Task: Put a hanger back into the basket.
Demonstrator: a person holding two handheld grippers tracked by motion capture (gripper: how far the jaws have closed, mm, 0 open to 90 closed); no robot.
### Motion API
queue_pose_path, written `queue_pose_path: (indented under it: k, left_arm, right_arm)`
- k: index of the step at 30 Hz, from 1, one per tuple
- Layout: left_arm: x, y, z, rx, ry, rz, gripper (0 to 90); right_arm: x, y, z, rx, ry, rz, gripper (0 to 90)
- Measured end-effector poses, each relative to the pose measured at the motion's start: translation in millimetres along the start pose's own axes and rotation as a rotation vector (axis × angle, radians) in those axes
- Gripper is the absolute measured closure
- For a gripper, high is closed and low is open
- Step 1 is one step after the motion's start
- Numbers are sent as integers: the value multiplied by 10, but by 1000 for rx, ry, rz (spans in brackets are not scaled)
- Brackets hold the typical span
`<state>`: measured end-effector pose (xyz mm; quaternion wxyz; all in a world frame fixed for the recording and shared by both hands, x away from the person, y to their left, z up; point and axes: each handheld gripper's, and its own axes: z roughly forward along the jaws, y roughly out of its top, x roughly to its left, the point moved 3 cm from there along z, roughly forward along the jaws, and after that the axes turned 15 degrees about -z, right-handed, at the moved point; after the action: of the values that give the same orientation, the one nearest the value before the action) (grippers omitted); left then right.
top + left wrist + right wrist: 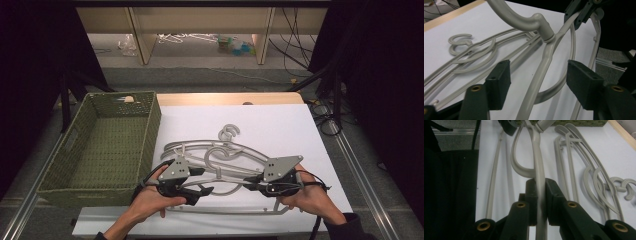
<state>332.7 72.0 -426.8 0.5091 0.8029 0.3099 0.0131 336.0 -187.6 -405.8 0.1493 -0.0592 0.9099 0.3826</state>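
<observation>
A grey plastic hanger (227, 181) is lifted a little above the white tabletop (280, 125), in front of a pile of like hangers (220, 150). My right gripper (252, 187) is shut on one shoulder of it; in the right gripper view the pads of that gripper (540, 187) press on the thin grey bar (536, 157). My left gripper (202, 191) stands open at the other shoulder. In the left gripper view the bar (546, 57) runs between that gripper's (539, 68) jaws with a gap on both sides. The hanger's hook (524, 21) curves up and away.
A green woven basket (150, 135) stands at the table's left. Two or more spare hangers (574, 157) lie flat behind the held one, hooks (229, 132) pointing to the far side. The table's wooden far edge (225, 98) and metal side rails border the white surface.
</observation>
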Motion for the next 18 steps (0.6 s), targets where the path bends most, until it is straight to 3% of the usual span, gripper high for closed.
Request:
queue_pose_path:
  k: [1, 9, 13, 16, 18]
  left_arm:
    - [0, 0, 0, 0, 0, 0, 455]
    - [-40, -21, 56, 66, -18, 78, 596]
    - [-78, -21, 68, 71, -34, 106, 730]
    - [-86, -17, 57, 93, -36, 151, 750]
    - [-100, -16, 50, 98, -40, 150, 761]
  right_arm:
    - [0, 0, 0, 0, 0, 0, 821]
    - [34, 46, 26, -1, 10, -28, 821]
    - [51, 62, 41, -5, 17, -43, 820]
    - [55, 63, 49, -6, 16, -51, 820]
    - [66, 62, 48, -11, 31, -53, 817]
